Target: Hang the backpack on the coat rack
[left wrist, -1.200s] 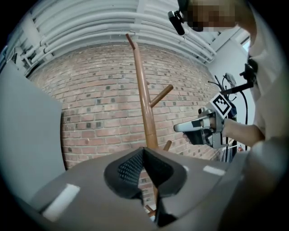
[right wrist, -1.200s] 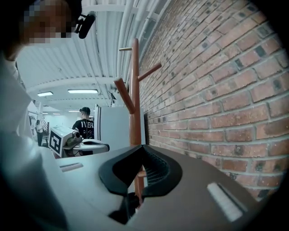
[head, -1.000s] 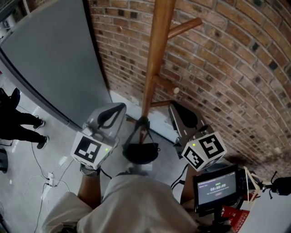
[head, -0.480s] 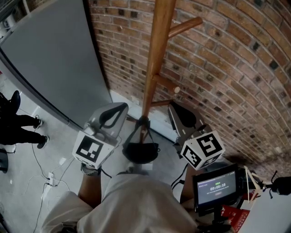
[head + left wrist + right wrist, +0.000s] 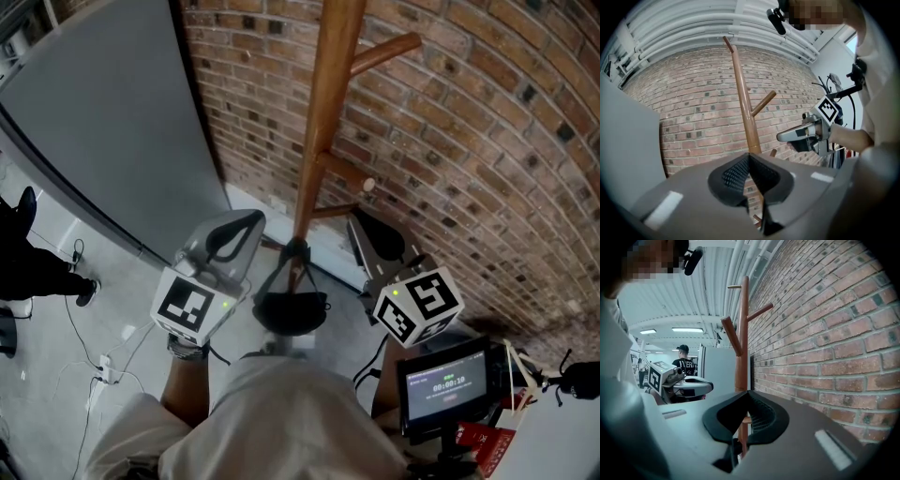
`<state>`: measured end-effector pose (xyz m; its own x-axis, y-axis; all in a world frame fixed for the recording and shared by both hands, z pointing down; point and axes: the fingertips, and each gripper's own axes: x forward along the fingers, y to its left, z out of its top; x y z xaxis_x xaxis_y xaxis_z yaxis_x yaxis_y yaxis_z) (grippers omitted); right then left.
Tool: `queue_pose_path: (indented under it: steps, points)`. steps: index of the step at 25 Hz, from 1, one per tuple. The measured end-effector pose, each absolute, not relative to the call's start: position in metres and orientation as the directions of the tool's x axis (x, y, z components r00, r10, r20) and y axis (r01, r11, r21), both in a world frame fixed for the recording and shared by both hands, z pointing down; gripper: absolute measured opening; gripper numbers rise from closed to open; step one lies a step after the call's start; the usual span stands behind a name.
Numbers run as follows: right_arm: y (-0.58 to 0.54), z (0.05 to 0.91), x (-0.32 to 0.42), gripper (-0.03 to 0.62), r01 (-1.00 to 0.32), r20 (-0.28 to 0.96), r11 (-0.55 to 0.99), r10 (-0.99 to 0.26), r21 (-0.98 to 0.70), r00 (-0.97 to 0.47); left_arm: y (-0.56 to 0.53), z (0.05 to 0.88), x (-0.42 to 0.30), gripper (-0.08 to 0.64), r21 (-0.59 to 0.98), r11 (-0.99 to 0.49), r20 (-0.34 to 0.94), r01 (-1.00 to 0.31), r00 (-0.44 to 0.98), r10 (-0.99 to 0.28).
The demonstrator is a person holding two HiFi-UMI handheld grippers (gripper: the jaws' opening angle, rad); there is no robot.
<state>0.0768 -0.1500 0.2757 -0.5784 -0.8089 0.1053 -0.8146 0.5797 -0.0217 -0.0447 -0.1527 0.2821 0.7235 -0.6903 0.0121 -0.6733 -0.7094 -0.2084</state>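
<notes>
A wooden coat rack (image 5: 319, 122) with angled pegs stands against the brick wall. Low down by its pole is a black backpack (image 5: 291, 314), its straps running up to the pole; I cannot tell whether it hangs or rests on the floor. My left gripper (image 5: 253, 219) is held left of the pole, shut and empty. On the pole's right side my right gripper (image 5: 353, 218) is shut too, holding nothing. In the left gripper view the shut left gripper (image 5: 750, 155) points at the coat rack (image 5: 743, 103). The right gripper (image 5: 747, 392) in its own view faces along the wall past the coat rack (image 5: 742, 333).
A brick wall (image 5: 487, 141) runs behind the rack, with a grey panel (image 5: 103, 122) to its left. Cables (image 5: 94, 361) lie on the floor, and a person's legs (image 5: 28, 272) show at the left edge. A small screen (image 5: 448, 382) sits at lower right.
Both grippers have stayed where they were. The person's legs at the left edge have shifted further out of view.
</notes>
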Motion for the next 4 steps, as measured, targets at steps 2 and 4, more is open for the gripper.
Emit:
queue_pose_path:
  steps: [2,4]
  points:
    - [-0.1501,0.2764,0.0759,0.0,-0.813,0.107,0.582,-0.807,-0.025,-0.581,-0.1521,0.2834,-0.0449,0.0,-0.203,-0.713,0.021,-0.671,0.726,-0.688]
    - [-0.1503,0.2772,0.075,0.0,-0.812,0.107,0.583,-0.806,-0.03,-0.582,-0.1513,0.2835,-0.045,0.0,-0.192,-0.717,0.024,-0.67,0.727,-0.686]
